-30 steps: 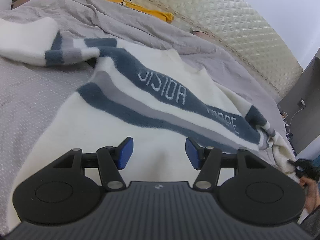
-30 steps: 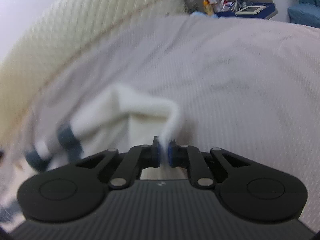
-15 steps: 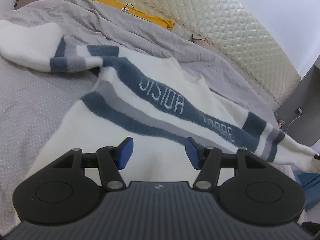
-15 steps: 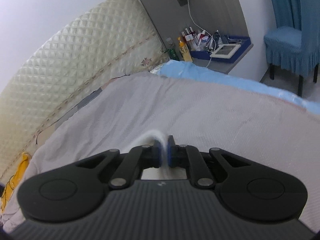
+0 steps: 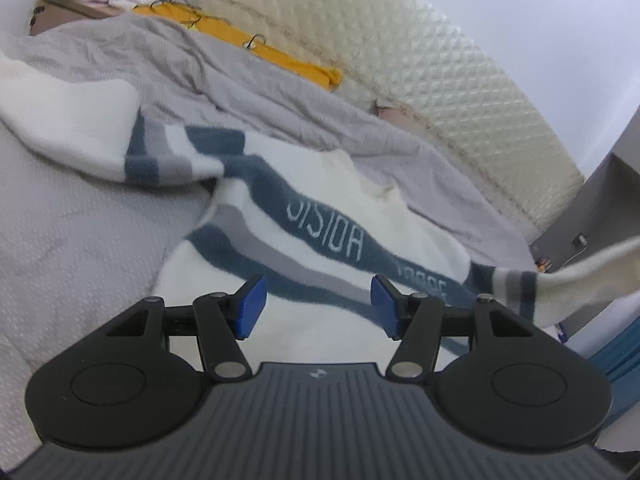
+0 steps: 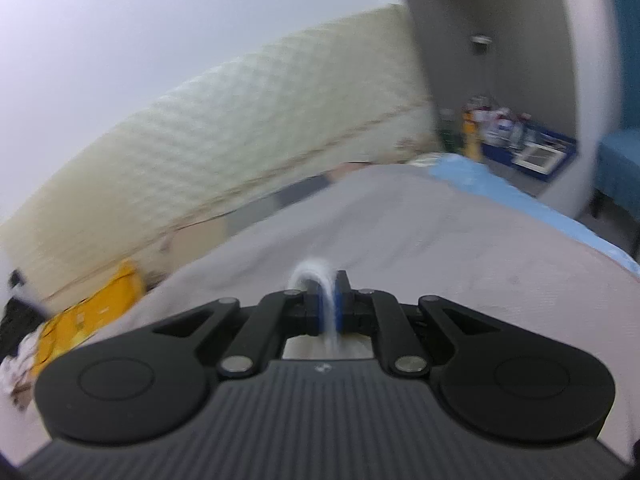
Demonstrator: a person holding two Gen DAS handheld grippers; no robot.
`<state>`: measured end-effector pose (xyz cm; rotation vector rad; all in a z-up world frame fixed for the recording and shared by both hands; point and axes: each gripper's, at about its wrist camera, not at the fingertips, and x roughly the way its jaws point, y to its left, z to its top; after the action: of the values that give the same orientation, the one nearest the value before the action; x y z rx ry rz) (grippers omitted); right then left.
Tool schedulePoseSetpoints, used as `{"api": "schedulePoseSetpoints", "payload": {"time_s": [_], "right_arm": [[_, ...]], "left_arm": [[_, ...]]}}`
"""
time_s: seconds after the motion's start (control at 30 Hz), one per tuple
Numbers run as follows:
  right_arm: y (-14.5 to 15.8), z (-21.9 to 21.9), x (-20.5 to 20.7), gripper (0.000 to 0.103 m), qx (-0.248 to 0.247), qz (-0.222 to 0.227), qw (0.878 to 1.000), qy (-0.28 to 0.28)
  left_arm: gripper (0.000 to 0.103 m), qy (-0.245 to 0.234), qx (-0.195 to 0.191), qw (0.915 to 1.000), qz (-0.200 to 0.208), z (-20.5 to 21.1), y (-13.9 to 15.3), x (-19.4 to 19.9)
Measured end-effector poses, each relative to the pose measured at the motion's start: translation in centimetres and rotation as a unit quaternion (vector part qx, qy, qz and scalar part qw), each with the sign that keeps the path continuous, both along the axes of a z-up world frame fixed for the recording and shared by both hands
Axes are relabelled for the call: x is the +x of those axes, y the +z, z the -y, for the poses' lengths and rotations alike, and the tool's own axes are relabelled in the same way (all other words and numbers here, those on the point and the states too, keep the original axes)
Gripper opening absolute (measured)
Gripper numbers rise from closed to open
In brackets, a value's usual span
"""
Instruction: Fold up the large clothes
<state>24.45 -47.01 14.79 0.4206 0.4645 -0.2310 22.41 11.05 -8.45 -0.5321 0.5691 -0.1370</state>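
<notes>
Across the grey bed (image 5: 80, 240), lies flat: white sweater (image 5: 320, 312), blue-grey chest stripe running left to right. Left claw (image 5: 318, 308) released above it; right claw (image 6: 329, 306) clenched on sleeve (image 5: 580, 280), lifted right.

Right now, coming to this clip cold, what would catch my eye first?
The big cream sweater with blue and grey stripes and white lettering, spread over the grey bedspread ahead of the open left gripper. Next, its sleeve on the right is raised off the bed and stretched toward the frame edge. In the blurred right wrist view, the right gripper is shut on a fold of white fabric, with the quilted cream headboard behind.
</notes>
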Motion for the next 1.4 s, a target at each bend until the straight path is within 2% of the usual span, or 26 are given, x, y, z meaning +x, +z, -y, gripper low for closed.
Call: {"api": "schedulePoseSetpoints", "payload": {"time_s": [0.17,0.33,0.5,0.6,0.77,0.9,1.0,1.03,1.07,1.1,1.13,1.27,1.4], "right_arm": [[2.5,-10.3,-0.7,0.009,-0.025,0.002,0.997,0.079],[1.1,-20.7,-0.9,0.009,-0.047,-0.020,0.986,0.158],[-4.4,-29.4,-0.2,0.010,-0.040,-0.055,0.973,0.219],[-8.2,-33.9,0.1,0.010,-0.035,-0.071,0.966,0.245],[-15.2,-38.9,1.0,0.012,-0.015,-0.112,0.954,0.277],[-19.5,-39.8,2.6,0.013,0.043,-0.154,0.938,0.308],[-20.4,-40.1,2.1,0.017,0.055,-0.155,0.934,0.316],[-20.4,-39.9,2.0,0.025,0.064,-0.152,0.933,0.320],[-20.3,-39.6,2.0,0.044,0.075,-0.149,0.932,0.322],[-20.0,-39.1,1.8,0.056,0.086,-0.143,0.932,0.322],[-19.7,-38.5,1.6,0.072,0.096,-0.135,0.931,0.324],[-18.6,-36.3,0.8,0.071,0.124,-0.106,0.928,0.334],[-18.8,-33.4,-0.3,0.072,0.110,-0.091,0.937,0.318]], "left_arm": [[0.063,0.006,-0.005,0.9998,0.017,-1.8,1.1,-1.5],[0.063,0.025,-0.012,0.9992,0.027,-4.0,1.7,-2.5],[0.063,0.046,-0.038,0.9979,0.027,-6.3,1.6,-2.6],[0.063,0.054,-0.018,0.9981,0.025,-6.8,1.6,-2.3],[0.063,0.065,-0.052,0.9964,0.017,-8.6,0.8,-1.2],[0.063,0.066,-0.050,0.9961,0.032,-9.1,0.7,-0.4],[0.063,0.063,-0.051,0.9964,0.026,-9.3,0.1,0.4],[0.063,0.061,-0.059,0.9961,0.024,-9.4,-0.1,0.7],[0.063,0.058,-0.065,0.9959,0.024,-9.3,-0.2,0.8],[0.063,0.053,-0.069,0.9958,0.027,-9.2,-0.2,1.0],[0.063,0.049,-0.069,0.9960,0.030,-8.9,-0.2,1.1],[0.063,0.022,-0.046,0.9978,0.044,-6.7,0.1,1.4],[0.062,-0.017,-0.019,0.9990,0.038,-3.4,-0.3,1.9]]}}
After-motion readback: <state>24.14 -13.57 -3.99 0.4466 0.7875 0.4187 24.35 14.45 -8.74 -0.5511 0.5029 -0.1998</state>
